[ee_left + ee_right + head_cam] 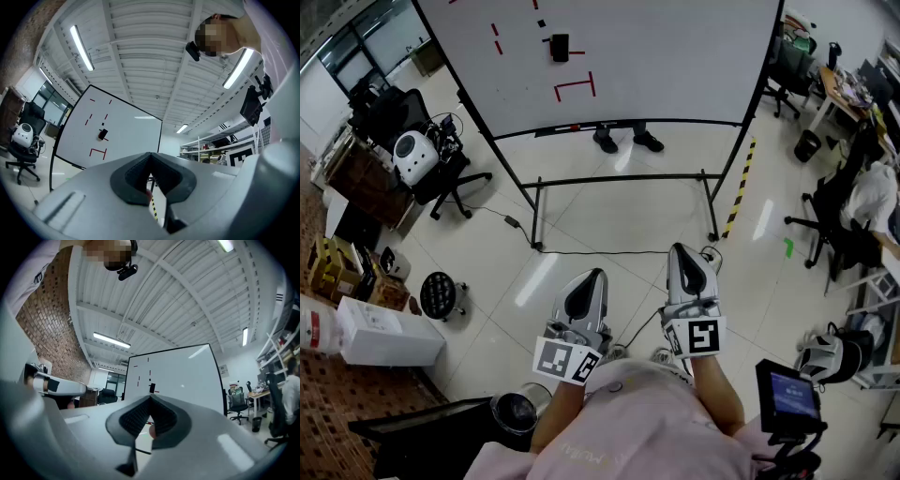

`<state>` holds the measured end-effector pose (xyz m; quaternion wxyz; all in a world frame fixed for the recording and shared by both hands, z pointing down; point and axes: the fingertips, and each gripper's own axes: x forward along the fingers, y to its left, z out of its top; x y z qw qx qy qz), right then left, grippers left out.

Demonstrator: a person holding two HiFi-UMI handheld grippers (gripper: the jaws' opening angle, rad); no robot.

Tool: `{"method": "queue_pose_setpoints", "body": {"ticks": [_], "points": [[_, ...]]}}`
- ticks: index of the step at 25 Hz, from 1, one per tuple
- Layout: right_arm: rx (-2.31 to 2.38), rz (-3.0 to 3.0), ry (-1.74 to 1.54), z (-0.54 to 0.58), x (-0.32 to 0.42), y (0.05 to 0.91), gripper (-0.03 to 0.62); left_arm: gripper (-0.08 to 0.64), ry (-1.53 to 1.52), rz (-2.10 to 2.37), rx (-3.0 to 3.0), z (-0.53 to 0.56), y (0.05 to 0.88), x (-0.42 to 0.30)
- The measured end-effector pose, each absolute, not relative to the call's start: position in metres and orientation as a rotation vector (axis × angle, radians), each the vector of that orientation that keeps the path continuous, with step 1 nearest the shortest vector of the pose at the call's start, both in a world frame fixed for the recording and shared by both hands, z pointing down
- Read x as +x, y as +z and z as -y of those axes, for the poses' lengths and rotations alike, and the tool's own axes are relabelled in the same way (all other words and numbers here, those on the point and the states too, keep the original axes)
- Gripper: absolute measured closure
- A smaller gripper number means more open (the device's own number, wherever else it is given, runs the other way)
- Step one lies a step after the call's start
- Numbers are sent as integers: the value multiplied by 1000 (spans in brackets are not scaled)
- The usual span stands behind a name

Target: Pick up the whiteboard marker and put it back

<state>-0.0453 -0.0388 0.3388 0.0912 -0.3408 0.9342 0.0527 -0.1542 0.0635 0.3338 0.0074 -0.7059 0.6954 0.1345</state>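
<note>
**Red marker (575, 127) on ledge (675, 123) of board (675, 56); both grippers closed and empty**

Far left: white boxes (389, 342) lie on the floor. Above them in the head view stands the left chair (441, 178), black, with a white device on it. A black stool (441, 295) stands nearer the person.

Centre: the board stands on a black frame, well apart from both grippers. Red strokes are drawn on it, and a black eraser (560, 47) sits on its face. The marker lies on the ledge along the board's lower edge, below the eraser. It is too small to show more than a red end. Two shoes (623, 141) of a person show behind the board.

Left gripper (596, 275): held low in front of the person and pointed toward the board. The left gripper view shows its black pads pressed together at the tips, with nothing pinched between them.

Right gripper (680, 248): just beside the left one, on the same heading and slightly further forward. The right gripper view shows its pads likewise pressed together, with nothing pinched.

Right: yellow-black tape (739, 187) runs along the floor by the frame's right foot. The right chair (834, 225) stands beyond it. A small screen (787, 394) sits near the person's right arm.
</note>
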Motion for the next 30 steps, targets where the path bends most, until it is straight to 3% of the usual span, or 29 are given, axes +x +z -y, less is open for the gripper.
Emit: {"method": "queue_pose_setpoints", "body": {"ticks": [5,14,16,21,27,30], "points": [[-1010,-2769,128,37,-57,333,589,555,457,-2157,-2217,-67,326,-164],[-1074,-2785,133,63,-107,349,589,555,414,-2253,-2128,-28,334,-245],[-1079,-2781,134,83,-113,349,589,480,397,-2258,-2109,1,328,-261],[-1051,-2791,123,161,-137,353,589,467,379,-2271,-2045,99,311,-299],[-953,-2791,-13,265,-189,333,589,373,270,-2388,-1907,213,290,-358],[-920,-2817,-60,299,-218,337,589,286,172,-2431,-1840,264,281,-397]]}}
